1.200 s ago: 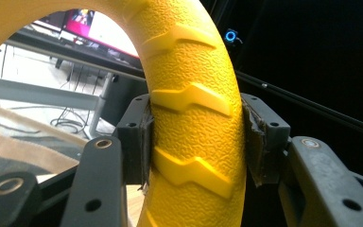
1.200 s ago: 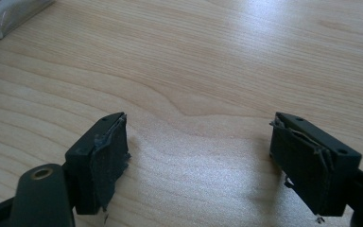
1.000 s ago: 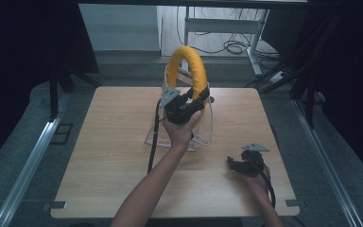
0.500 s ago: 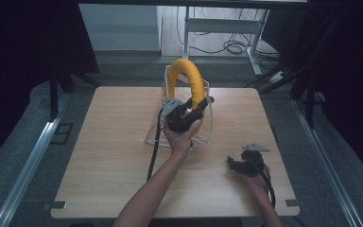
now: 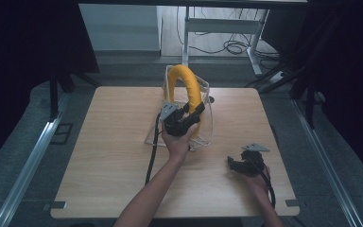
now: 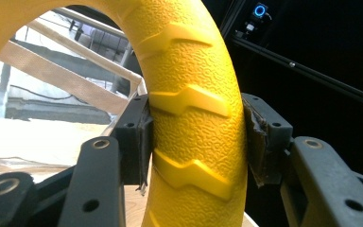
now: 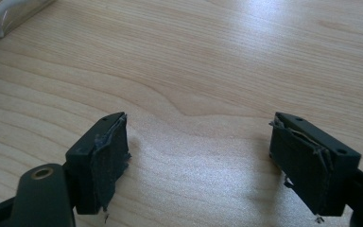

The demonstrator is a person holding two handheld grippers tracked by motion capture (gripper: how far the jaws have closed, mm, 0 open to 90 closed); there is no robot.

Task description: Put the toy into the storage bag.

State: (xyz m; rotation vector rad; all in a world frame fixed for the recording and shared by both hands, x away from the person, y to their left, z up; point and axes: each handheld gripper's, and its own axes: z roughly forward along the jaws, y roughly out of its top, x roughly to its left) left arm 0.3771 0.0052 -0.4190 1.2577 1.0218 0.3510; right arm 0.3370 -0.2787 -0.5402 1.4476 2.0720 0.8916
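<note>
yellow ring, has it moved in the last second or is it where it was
Yes. The left gripper has carried the yellow ring toward the person: against the table's far edge, less of it rises past that edge than a second ago.

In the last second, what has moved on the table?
The left gripper, shut on the yellow ring, has carried it toward the person and down, from above the table's far edge to over the clear stand. The grip stayed the same. The right gripper stayed open and resting near the table front right.
</note>
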